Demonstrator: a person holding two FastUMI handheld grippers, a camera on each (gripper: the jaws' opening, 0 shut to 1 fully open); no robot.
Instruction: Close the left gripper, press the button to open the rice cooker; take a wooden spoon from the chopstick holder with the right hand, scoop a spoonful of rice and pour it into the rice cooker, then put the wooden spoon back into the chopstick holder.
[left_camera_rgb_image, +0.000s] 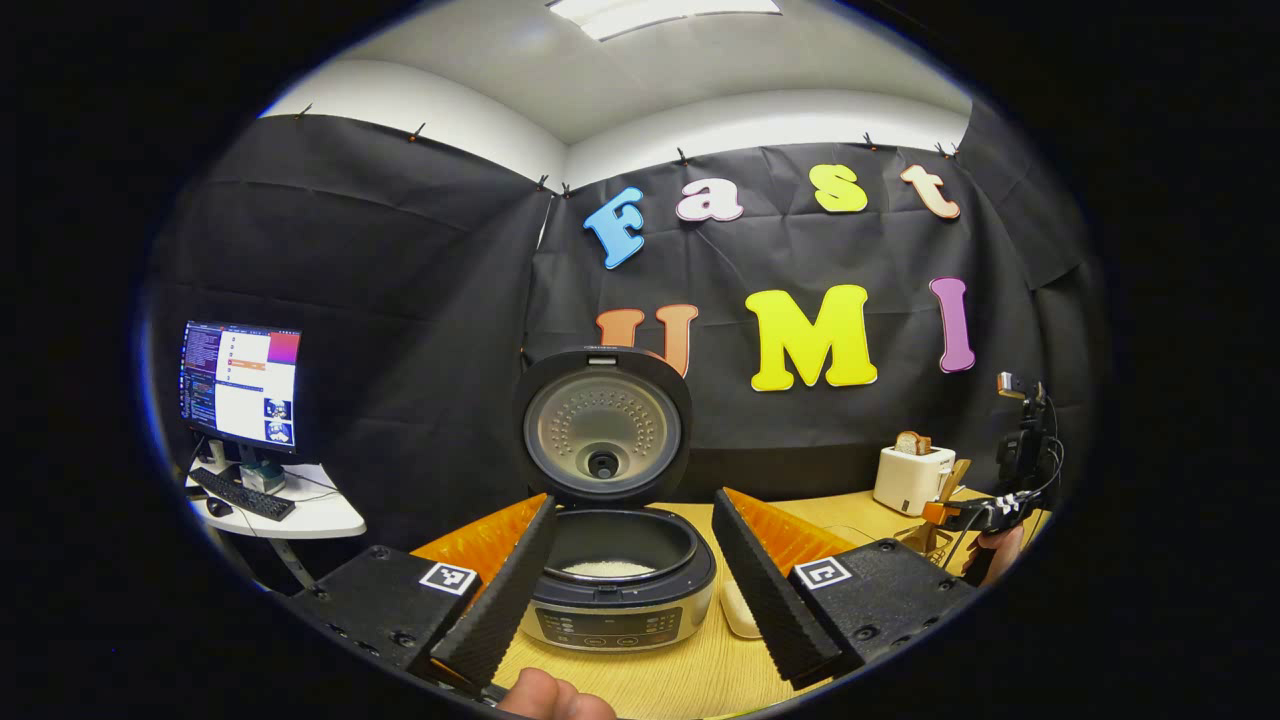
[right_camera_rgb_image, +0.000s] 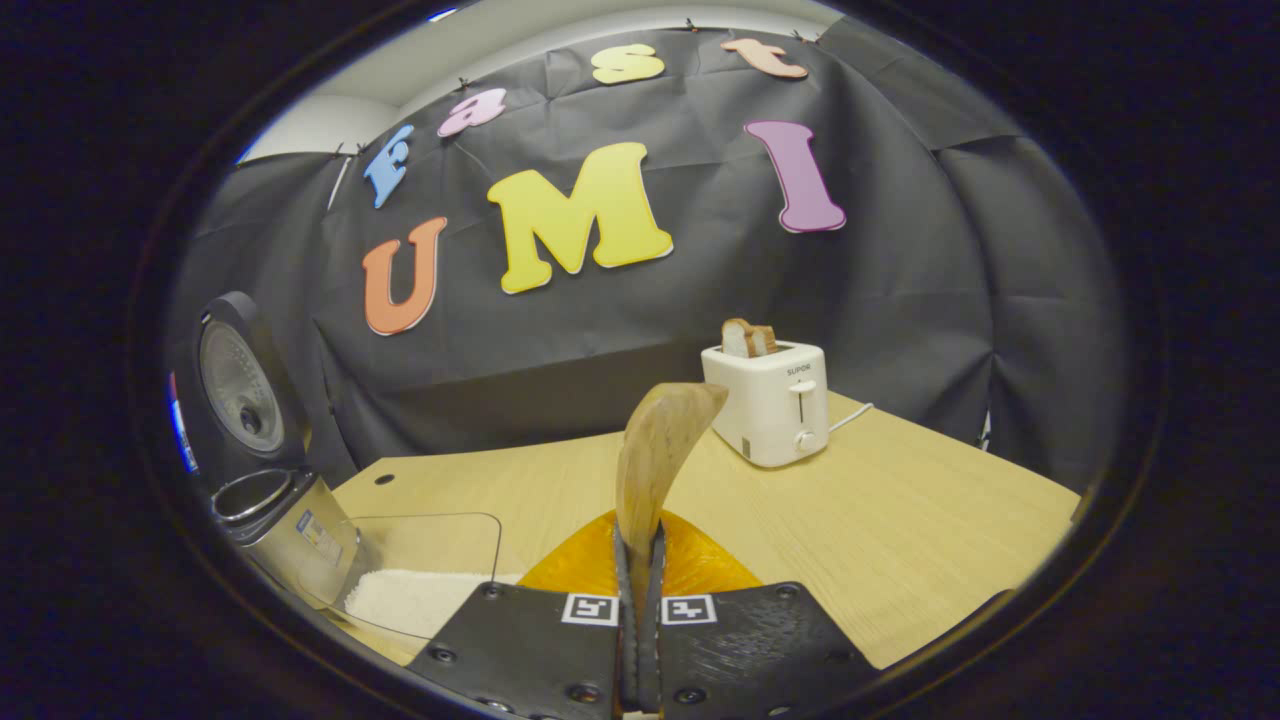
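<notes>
right gripper (right_camera_rgb_image: 640, 590) is clamped tight on the wooden spoon (right_camera_rgb_image: 655, 450), bowl sticking up over the table (right_camera_rgb_image: 900, 520). left gripper (left_camera_rgb_image: 635, 590) hangs with jaws spread wide, holding nothing, framing the rice cooker (left_camera_rgb_image: 620, 580). lid up, white rice in the pot. beside the cooker, a clear tub (right_camera_rgb_image: 425, 585) holds more rice.

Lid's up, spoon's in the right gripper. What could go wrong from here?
1. The right gripper pinches the wooden spoon only by its thin handle, so it may twist while scooping from the clear rice container.
2. The open lid stands over the rice cooker; a high pour could hit it and scatter rice on the table.
</notes>
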